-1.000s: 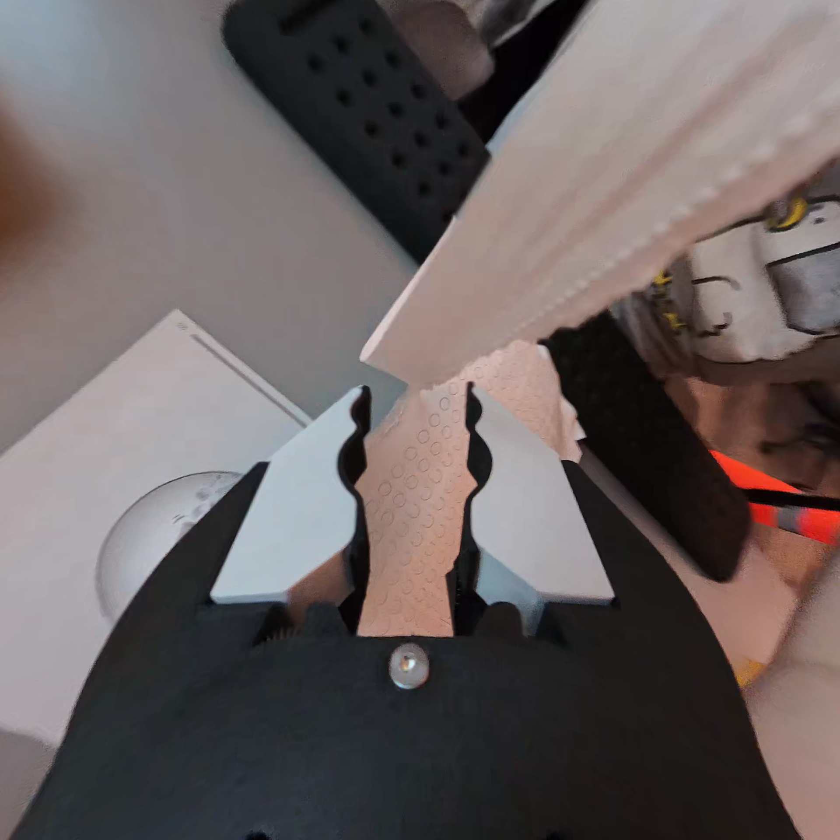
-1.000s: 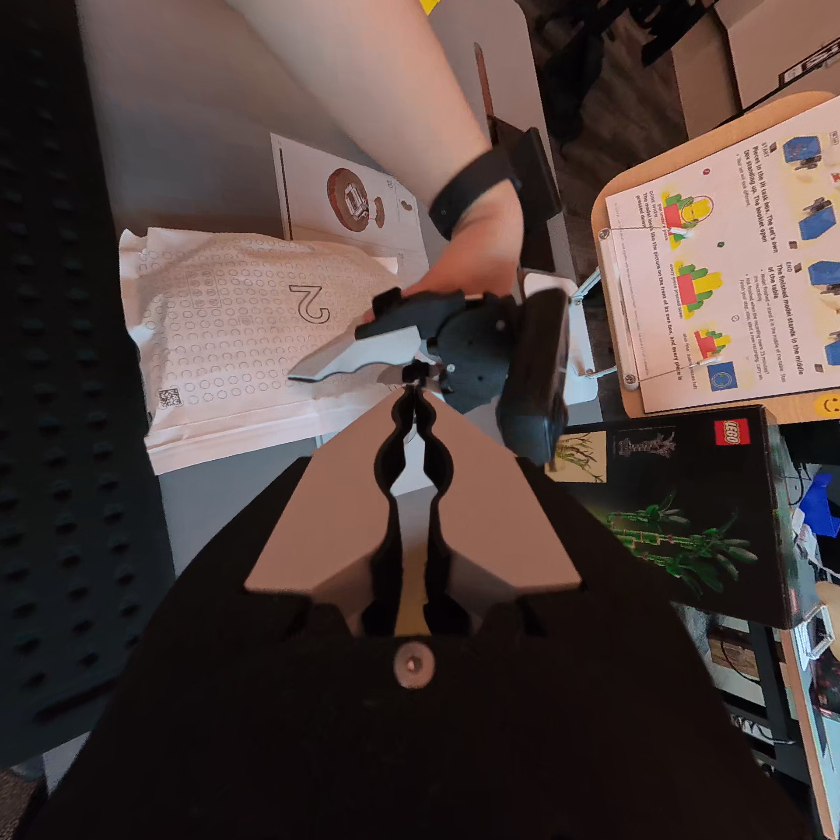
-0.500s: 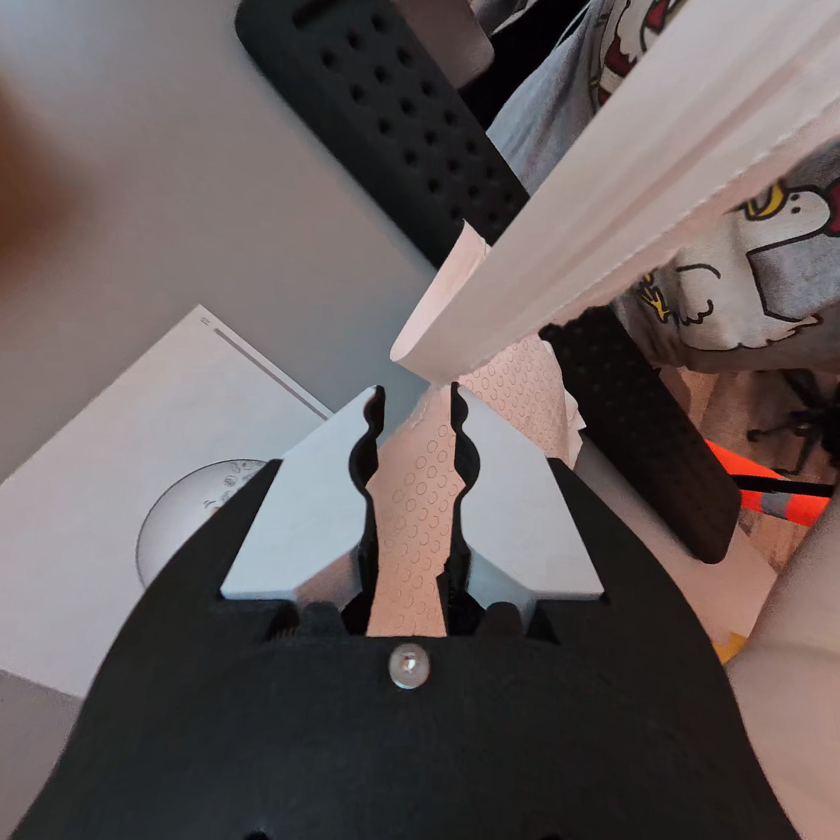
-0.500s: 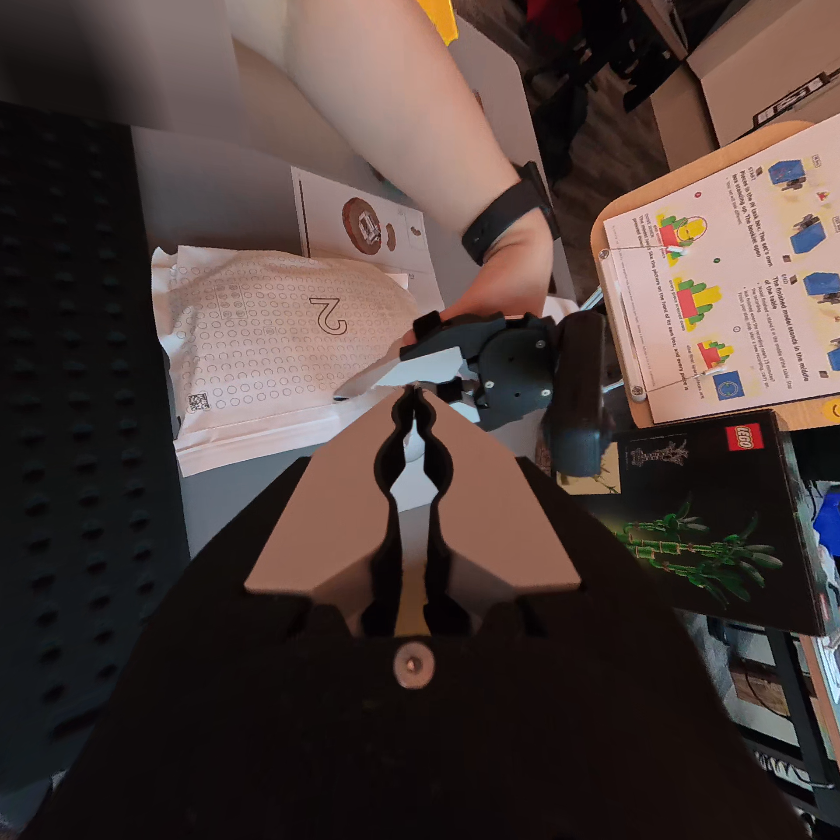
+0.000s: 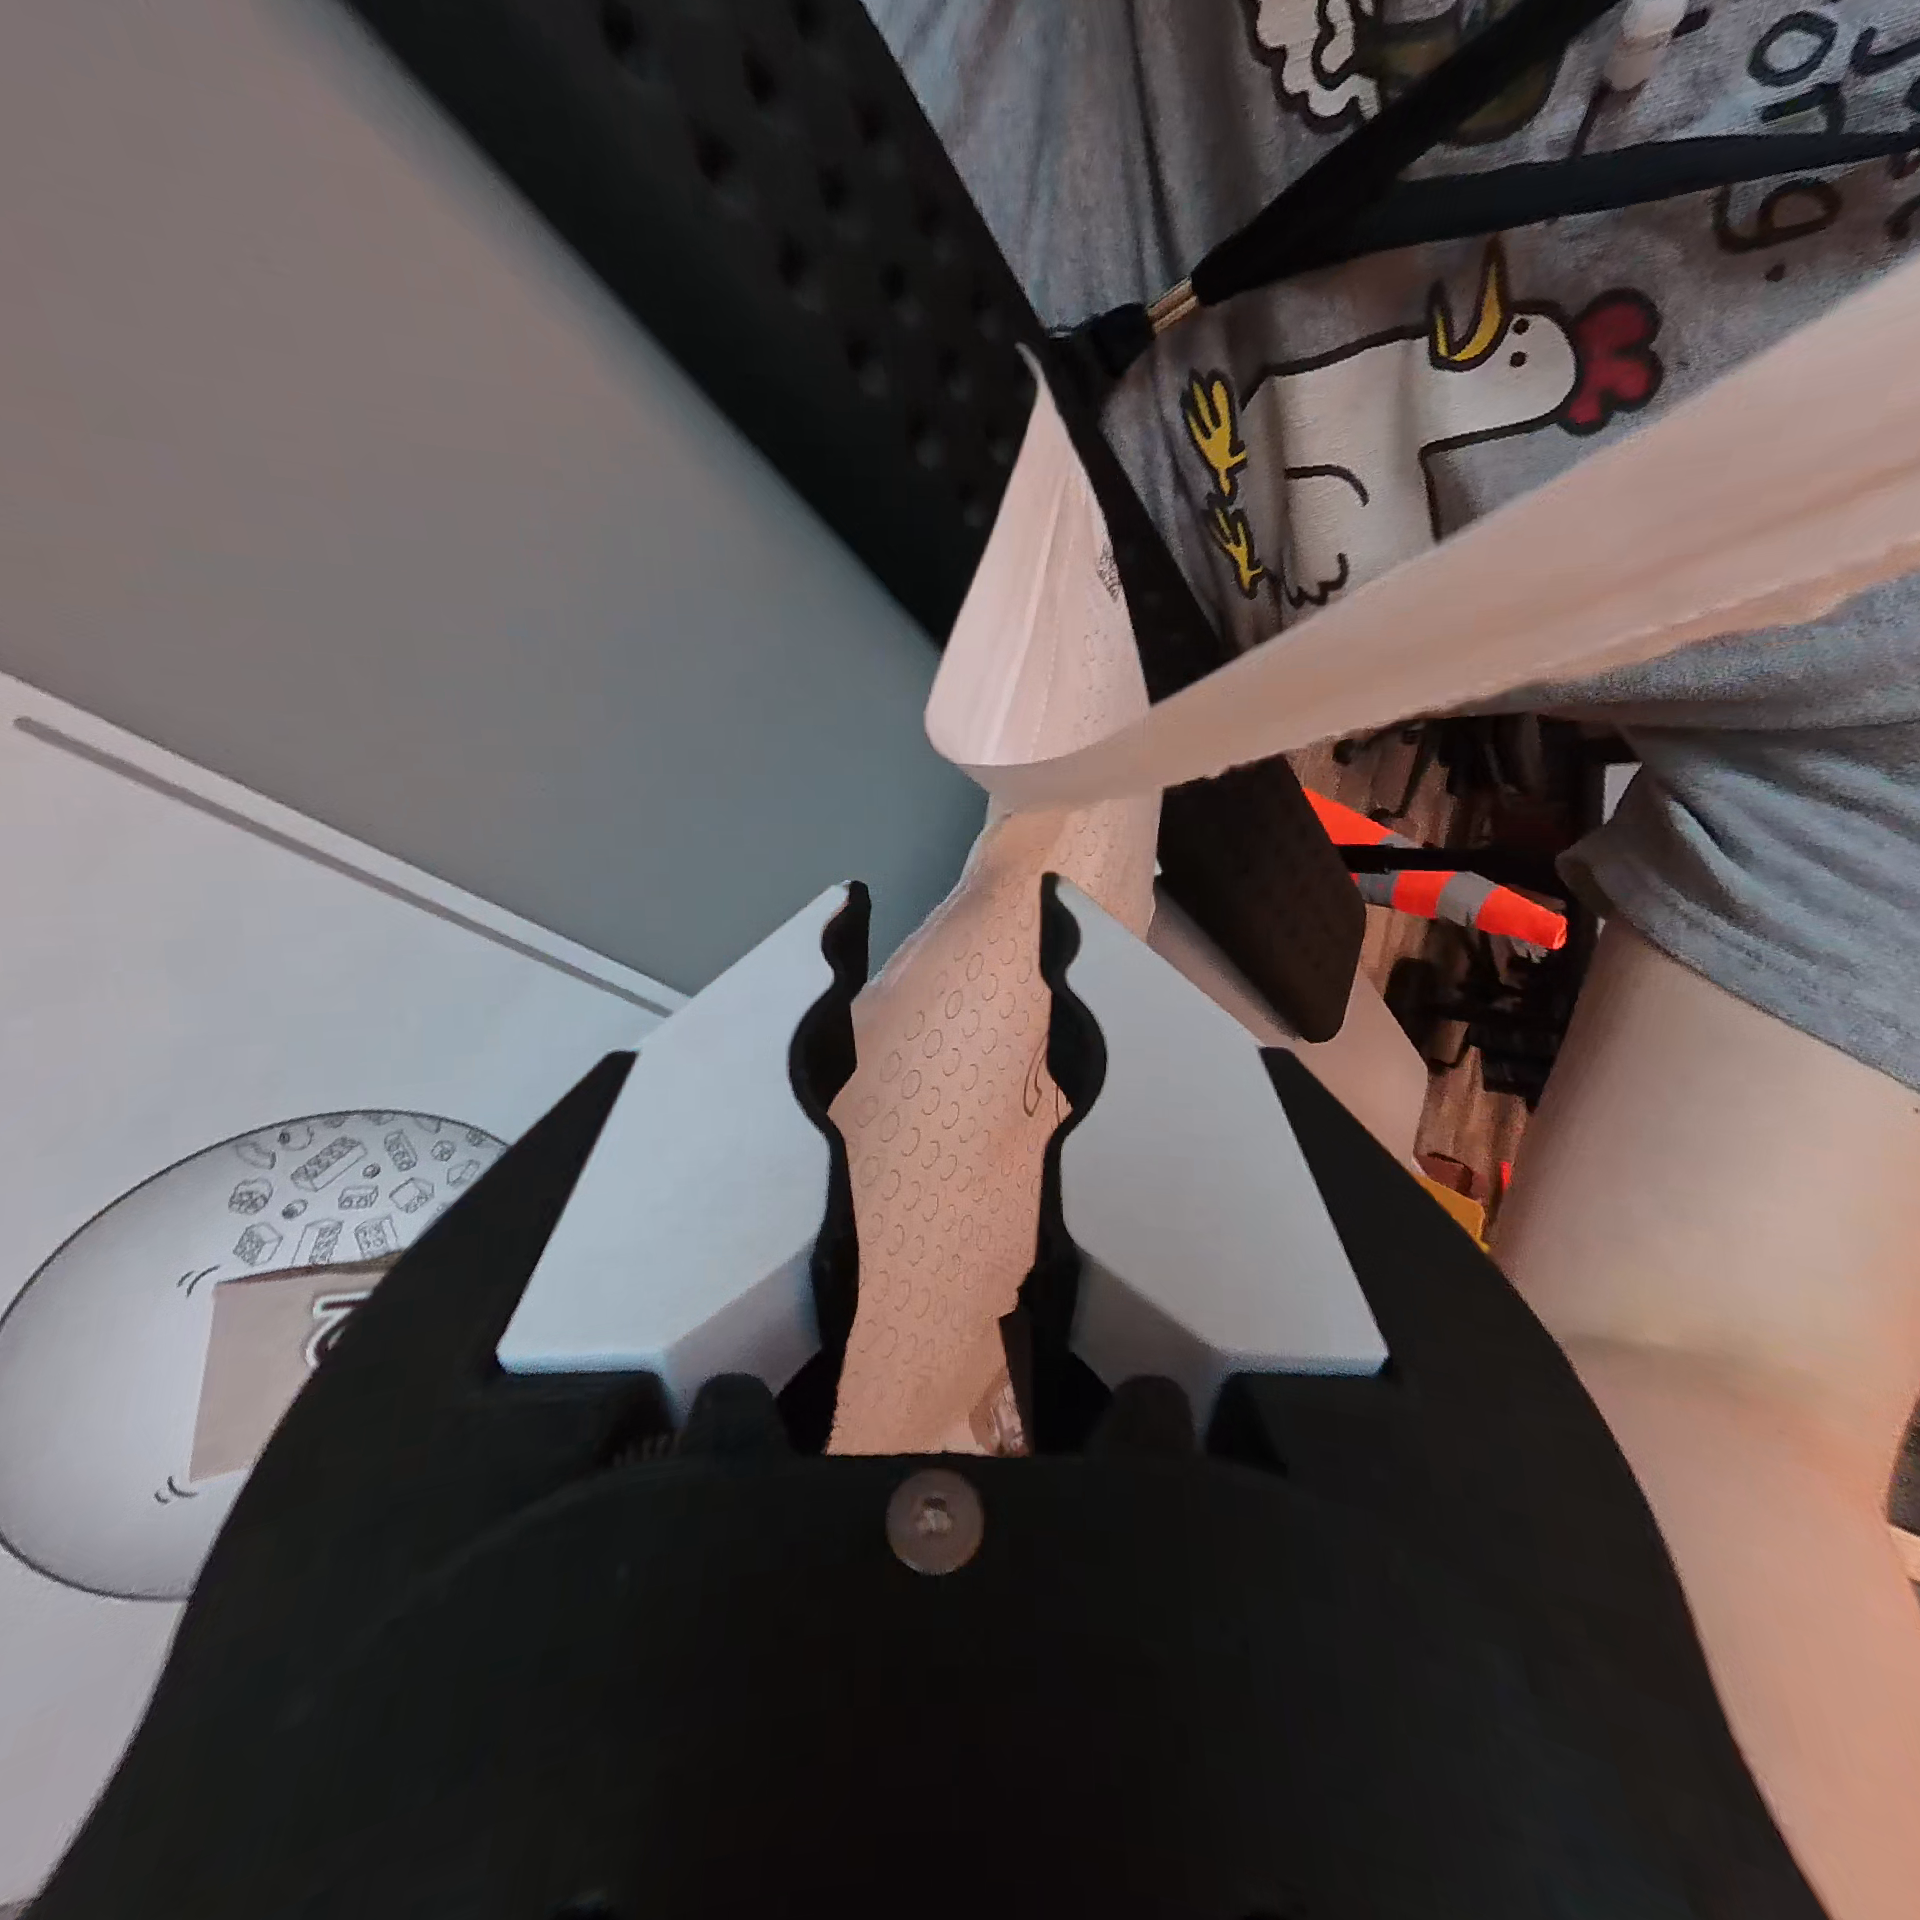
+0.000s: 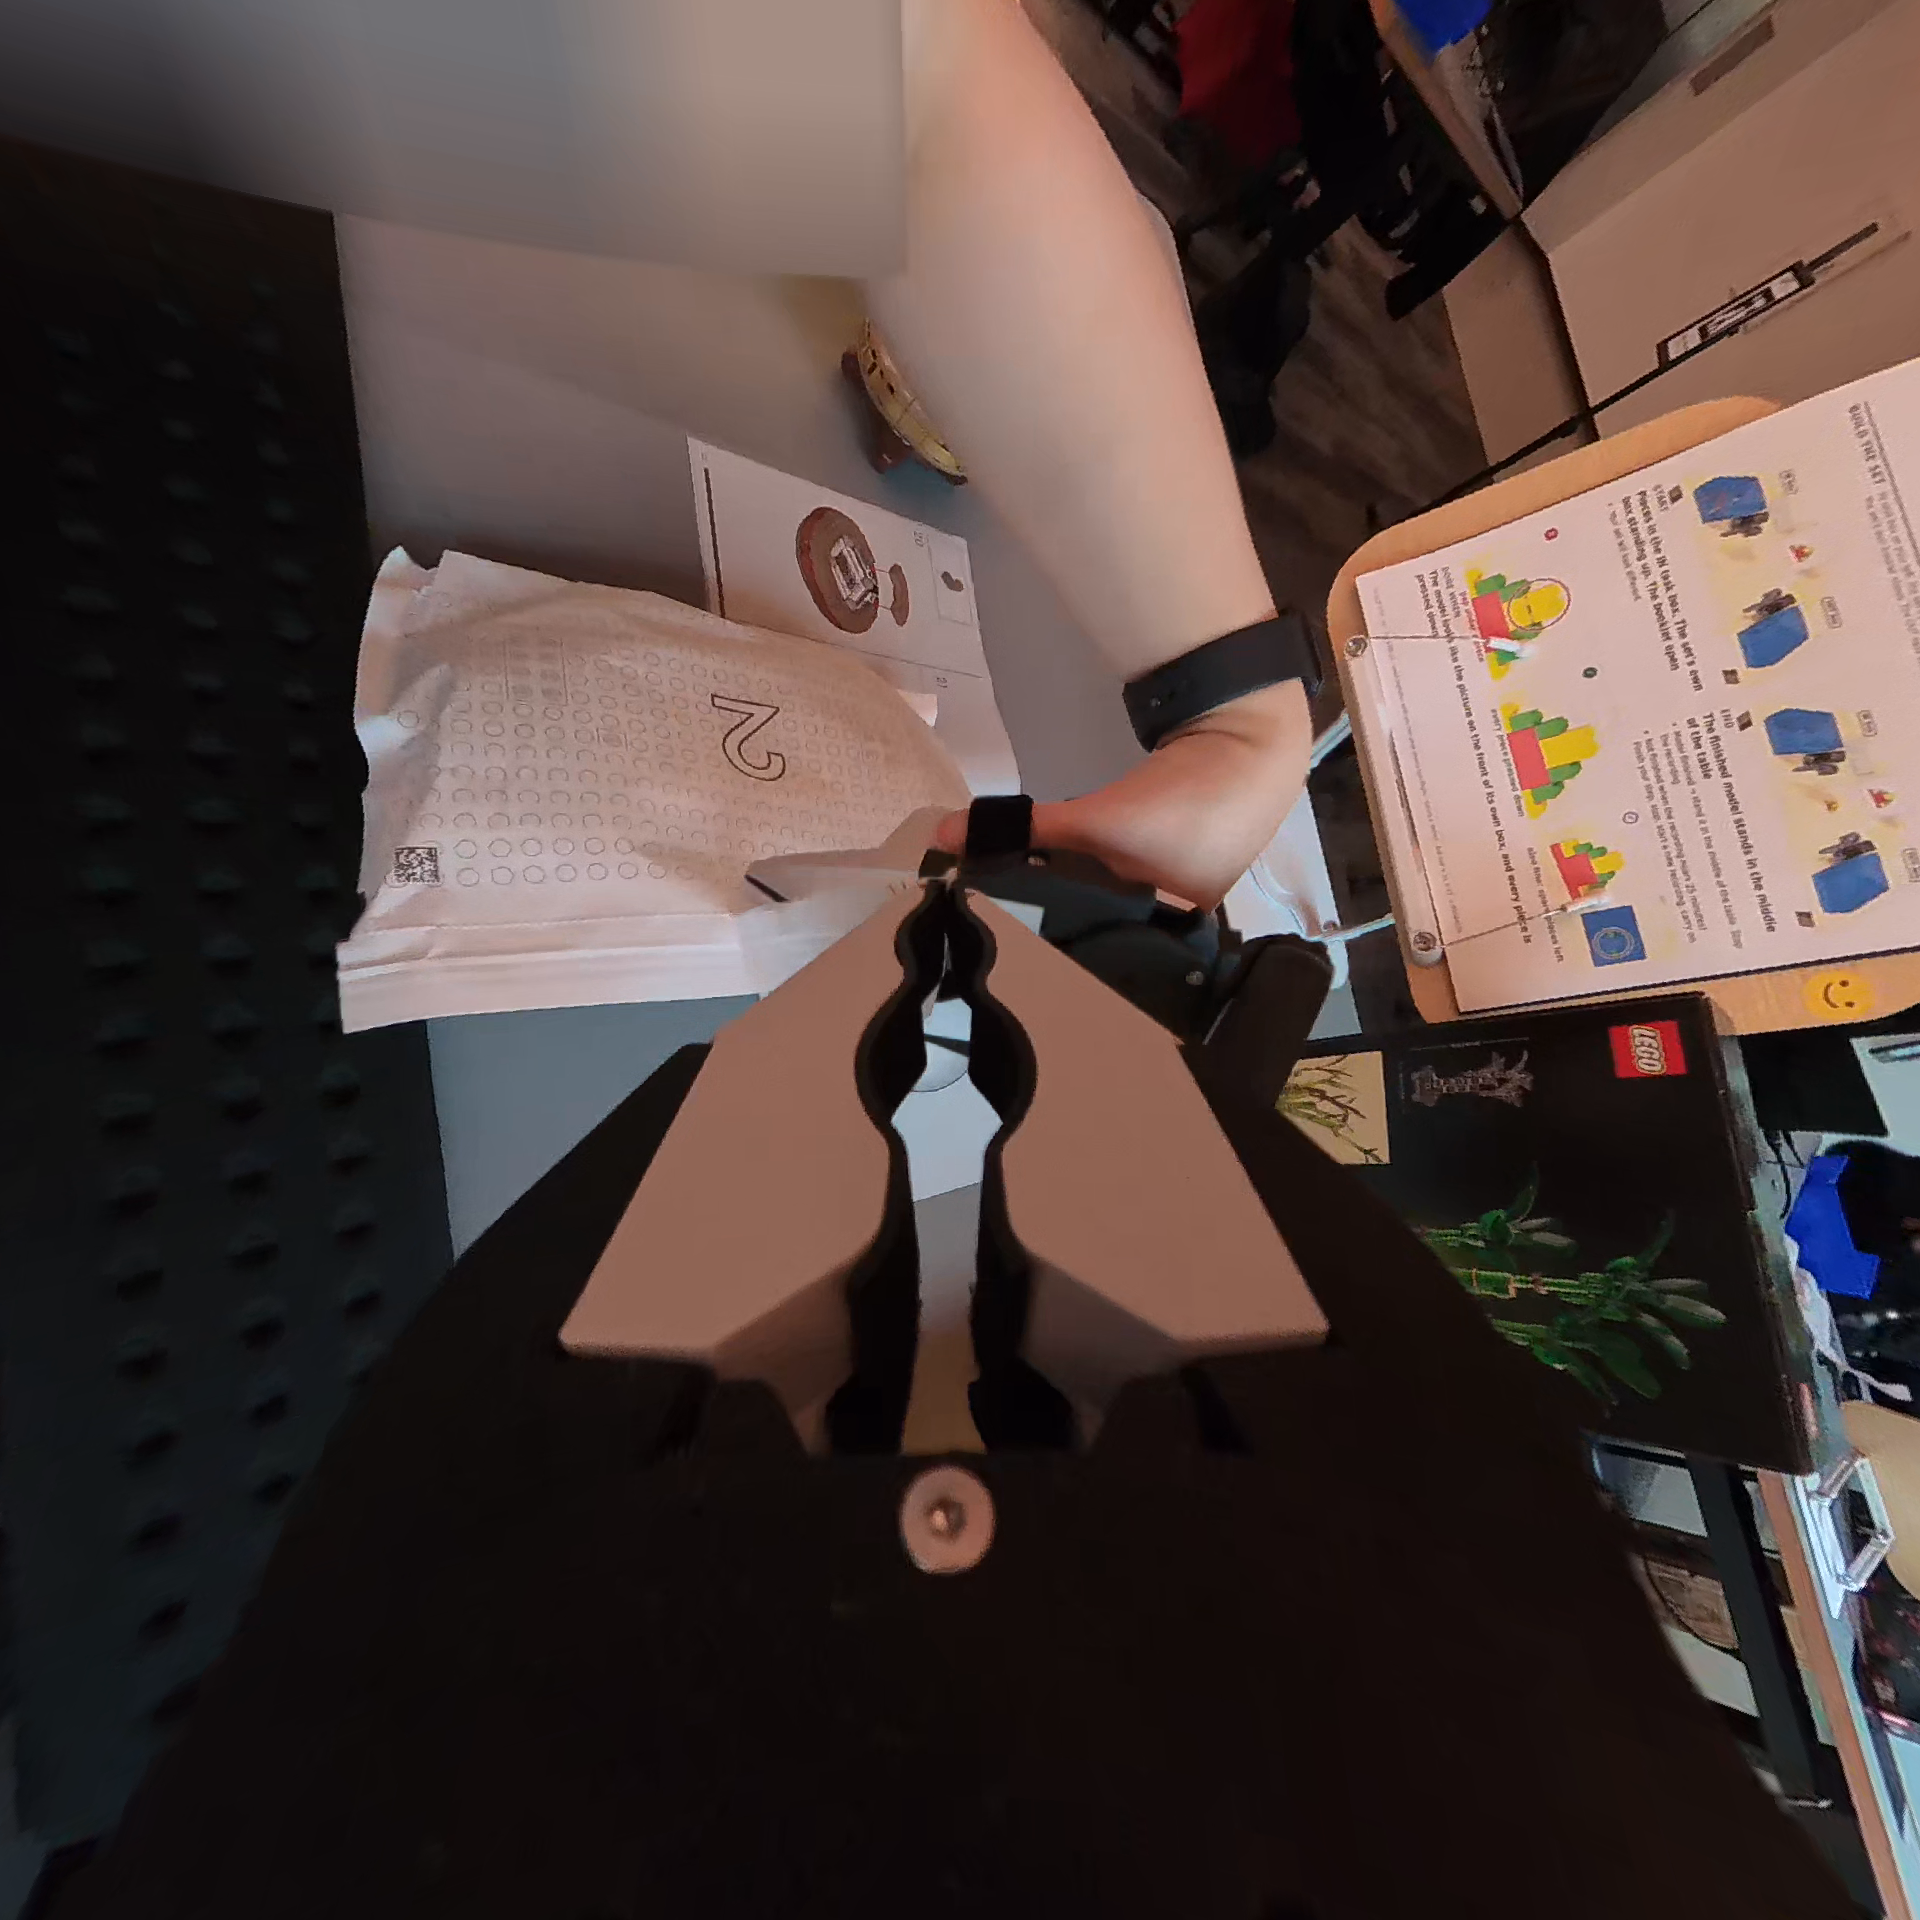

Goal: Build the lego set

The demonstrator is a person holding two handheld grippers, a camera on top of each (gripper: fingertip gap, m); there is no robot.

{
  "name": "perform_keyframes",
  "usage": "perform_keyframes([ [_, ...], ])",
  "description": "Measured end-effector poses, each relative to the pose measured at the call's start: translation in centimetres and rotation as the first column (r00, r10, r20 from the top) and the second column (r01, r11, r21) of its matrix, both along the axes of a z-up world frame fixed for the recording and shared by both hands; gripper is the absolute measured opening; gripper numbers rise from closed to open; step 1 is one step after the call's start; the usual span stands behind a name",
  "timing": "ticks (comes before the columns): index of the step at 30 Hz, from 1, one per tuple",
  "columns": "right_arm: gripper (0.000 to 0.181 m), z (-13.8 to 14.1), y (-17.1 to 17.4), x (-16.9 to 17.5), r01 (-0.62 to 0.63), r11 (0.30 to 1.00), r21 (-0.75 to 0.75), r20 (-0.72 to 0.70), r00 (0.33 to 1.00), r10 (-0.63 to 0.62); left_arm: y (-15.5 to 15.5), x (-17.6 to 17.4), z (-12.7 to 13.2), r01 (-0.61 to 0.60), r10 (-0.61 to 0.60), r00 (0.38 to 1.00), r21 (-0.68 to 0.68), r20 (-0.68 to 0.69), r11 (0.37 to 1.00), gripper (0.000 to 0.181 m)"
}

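Observation:
A white paper bag (image 6: pixel 623 769) printed with small circles and a number lies on the grey table. In the left wrist view the bag (image 5: pixel 935 1122) fills the gap between the fingers of my left gripper (image 5: pixel 948 899), which clamps its near end. In the right wrist view one left finger (image 6: pixel 831 868) lies over the bag's corner. My right gripper (image 6: pixel 943 896) is shut on the bag's edge right beside it. A white strip of the bag's edge (image 5: pixel 1507 582) stretches up and to the right across the left wrist view.
An instruction booklet (image 6: pixel 842 561) lies behind the bag and shows in the left wrist view (image 5: pixel 208 987). A black studded mat (image 6: pixel 177 831) runs along the left. A black Lego box (image 6: pixel 1538 1195) and a wooden board with a printed sheet (image 6: pixel 1662 707) stand at the right. A person's arm (image 6: pixel 1091 468) reaches in. Some 15 cm of space lies between my two pairs of fingers.
The white strip has swung up and to the right in the left wrist view. The right gripper has pulled back from the bag, staying shut. The left fingers have narrowed slightly on the bag.

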State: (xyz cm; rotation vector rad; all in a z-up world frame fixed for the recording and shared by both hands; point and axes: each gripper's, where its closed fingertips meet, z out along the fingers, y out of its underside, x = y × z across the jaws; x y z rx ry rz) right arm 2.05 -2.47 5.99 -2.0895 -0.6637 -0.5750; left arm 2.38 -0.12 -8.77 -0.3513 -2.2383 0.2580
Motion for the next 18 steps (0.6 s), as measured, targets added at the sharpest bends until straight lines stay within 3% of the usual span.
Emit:
perform_keyframes([
  [4,0.000,0.3,0.0,-0.1,-0.006,1.000,0.021,-0.003,1.000,0.006,-0.7,-0.7,0.7,0.018,-0.018,1.000,-0.095,-0.001,0.995,0.038],
  [8,0.000,0.2,0.2,-1.0,-0.026,0.999,0.020,0.010,1.000,0.026,-0.9,-1.0,-0.1,0.070,-0.069,0.997,-0.046,0.028,0.996,0.035],
  [11,0.000,-0.1,0.1,-1.4,-0.023,1.000,0.009,0.018,1.000,0.023,-0.2,-1.3,-0.8,0.106,-0.106,0.994,0.045,0.005,0.993,0.025],
  [15,0.000,-0.1,-0.6,-1.5,-0.010,1.000,0.017,0.015,1.000,0.009,0.2,-1.8,-0.2,0.149,-0.149,0.989,0.036,-0.024,0.988,0.001],
  [18,0.000,-0.2,-1.3,-1.2,0.014,0.999,0.044,-0.008,1.000,-0.013,0.5,-1.5,0.1,0.146,-0.146,0.989,0.028,0.009,0.989,0.000],
])
